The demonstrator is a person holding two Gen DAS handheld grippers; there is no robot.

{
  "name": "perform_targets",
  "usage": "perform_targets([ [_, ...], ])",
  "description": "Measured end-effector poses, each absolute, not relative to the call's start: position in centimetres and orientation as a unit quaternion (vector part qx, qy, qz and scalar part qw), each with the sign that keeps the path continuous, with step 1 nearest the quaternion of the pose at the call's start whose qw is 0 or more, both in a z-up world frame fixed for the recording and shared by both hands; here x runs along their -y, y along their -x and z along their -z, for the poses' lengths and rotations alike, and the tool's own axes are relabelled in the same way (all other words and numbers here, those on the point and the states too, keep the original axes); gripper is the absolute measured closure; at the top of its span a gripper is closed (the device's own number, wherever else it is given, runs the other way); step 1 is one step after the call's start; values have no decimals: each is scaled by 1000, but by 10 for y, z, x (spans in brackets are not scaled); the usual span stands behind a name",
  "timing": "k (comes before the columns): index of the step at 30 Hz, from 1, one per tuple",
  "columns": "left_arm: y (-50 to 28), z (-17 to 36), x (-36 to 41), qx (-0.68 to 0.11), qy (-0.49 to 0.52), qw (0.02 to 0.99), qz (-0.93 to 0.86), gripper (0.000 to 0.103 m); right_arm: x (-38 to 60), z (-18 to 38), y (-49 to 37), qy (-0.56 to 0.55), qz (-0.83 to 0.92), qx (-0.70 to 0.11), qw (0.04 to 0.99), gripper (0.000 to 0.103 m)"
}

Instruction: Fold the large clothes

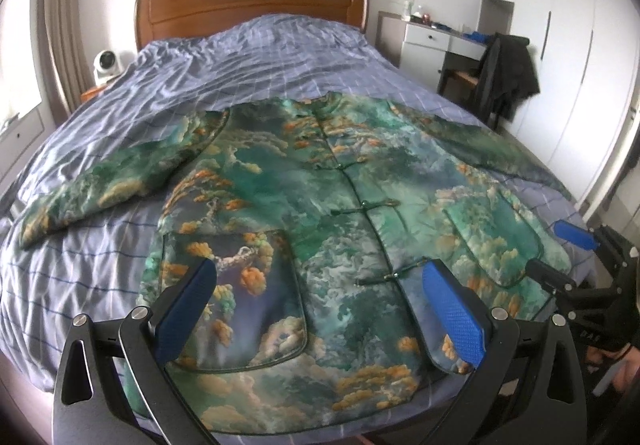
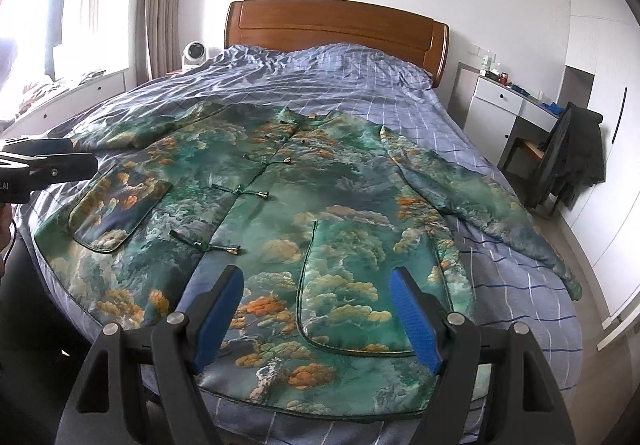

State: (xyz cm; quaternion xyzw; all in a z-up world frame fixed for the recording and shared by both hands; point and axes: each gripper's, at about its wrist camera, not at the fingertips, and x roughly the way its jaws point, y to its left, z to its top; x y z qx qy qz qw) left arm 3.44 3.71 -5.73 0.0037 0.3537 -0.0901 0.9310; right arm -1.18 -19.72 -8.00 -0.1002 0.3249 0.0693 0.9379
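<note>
A green satin jacket printed with orange and white clouds (image 1: 320, 205) is laid flat, front up and sleeves spread, on the blue checked bed cover (image 1: 248, 65). The left hand-held gripper (image 1: 320, 309) and right hand-held gripper (image 2: 320, 317) are held apart above its hem, nothing clamped.

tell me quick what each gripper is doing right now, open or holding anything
Left gripper: open, holding nothing, above the green cloud-print padded jacket.
Right gripper: open, holding nothing, above the same jacket's hem.
</note>
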Motion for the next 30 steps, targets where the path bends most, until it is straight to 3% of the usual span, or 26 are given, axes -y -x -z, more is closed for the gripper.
perform_targets([
  [30, -32, 56, -36, -346, -6, 935, 76, 0, 196, 80, 18, 82, -71, -321, 941, 26],
])
